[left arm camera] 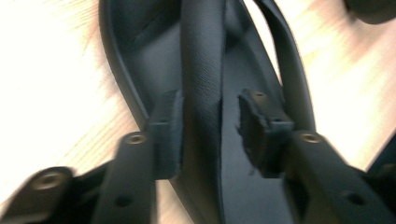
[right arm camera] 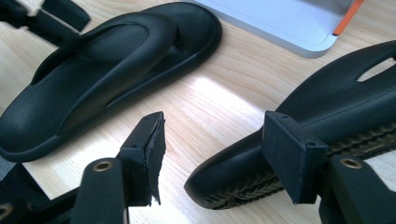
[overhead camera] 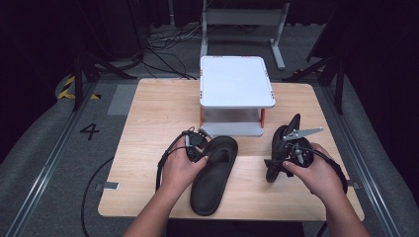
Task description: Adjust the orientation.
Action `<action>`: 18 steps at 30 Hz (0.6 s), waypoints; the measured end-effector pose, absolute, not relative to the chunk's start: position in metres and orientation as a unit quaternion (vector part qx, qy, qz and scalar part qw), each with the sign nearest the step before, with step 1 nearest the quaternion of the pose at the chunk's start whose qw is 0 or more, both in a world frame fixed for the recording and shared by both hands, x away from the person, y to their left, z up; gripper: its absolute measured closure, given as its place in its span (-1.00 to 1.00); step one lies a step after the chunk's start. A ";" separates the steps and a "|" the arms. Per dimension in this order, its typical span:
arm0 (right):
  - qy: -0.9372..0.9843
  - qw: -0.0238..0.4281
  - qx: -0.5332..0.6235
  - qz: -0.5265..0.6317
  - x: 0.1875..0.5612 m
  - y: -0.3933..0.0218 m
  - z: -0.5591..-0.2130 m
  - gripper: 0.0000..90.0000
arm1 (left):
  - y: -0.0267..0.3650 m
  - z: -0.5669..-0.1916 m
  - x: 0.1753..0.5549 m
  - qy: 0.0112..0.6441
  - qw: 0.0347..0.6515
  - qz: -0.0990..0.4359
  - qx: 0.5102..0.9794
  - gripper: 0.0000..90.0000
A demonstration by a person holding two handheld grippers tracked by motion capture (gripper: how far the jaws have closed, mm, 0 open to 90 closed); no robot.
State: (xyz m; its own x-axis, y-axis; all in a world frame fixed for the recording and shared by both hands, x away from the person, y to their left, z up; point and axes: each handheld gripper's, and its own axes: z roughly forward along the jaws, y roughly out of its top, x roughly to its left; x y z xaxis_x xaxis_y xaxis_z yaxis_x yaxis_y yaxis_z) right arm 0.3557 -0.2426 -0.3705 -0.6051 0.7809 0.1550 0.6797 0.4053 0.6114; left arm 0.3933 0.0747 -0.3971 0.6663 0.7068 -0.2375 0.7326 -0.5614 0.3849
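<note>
your left gripper (left arm camera: 212,135) straddles the strap (left arm camera: 201,70) of the flat sandal (overhead camera: 213,170), pads not pressing, so lifting could drop it; your right gripper (right arm camera: 224,158), unclenched, sits beside the tilted sandal (right arm camera: 327,126).

Right gripper (right arm camera: 210,158) fingers (right arm camera: 292,158) stand apart — one touches a tilted flip-flop (right arm camera: 336,121); another flip-flop (right arm camera: 107,74) lies flat on the bench (right arm camera: 224,107).

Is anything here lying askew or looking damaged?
Yes. The right sandal stands tipped on its edge, tread showing, while the left sandal lies flat on the table. One pad of the left gripper looks torn and ragged.
</note>
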 end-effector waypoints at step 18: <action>0.823 0.124 0.444 0.332 0.366 -0.267 -0.360 0.13 | 0.130 -0.405 0.375 0.401 0.116 -0.096 0.903 0.42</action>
State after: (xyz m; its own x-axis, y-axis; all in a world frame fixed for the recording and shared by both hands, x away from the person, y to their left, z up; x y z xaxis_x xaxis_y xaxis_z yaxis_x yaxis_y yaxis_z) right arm 0.3662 -0.2670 -0.3599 -0.5746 0.8135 0.0896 0.6484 0.3857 0.6563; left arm 0.3755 0.1301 -0.4053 0.6594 0.7030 -0.2665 0.7475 -0.6511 0.1320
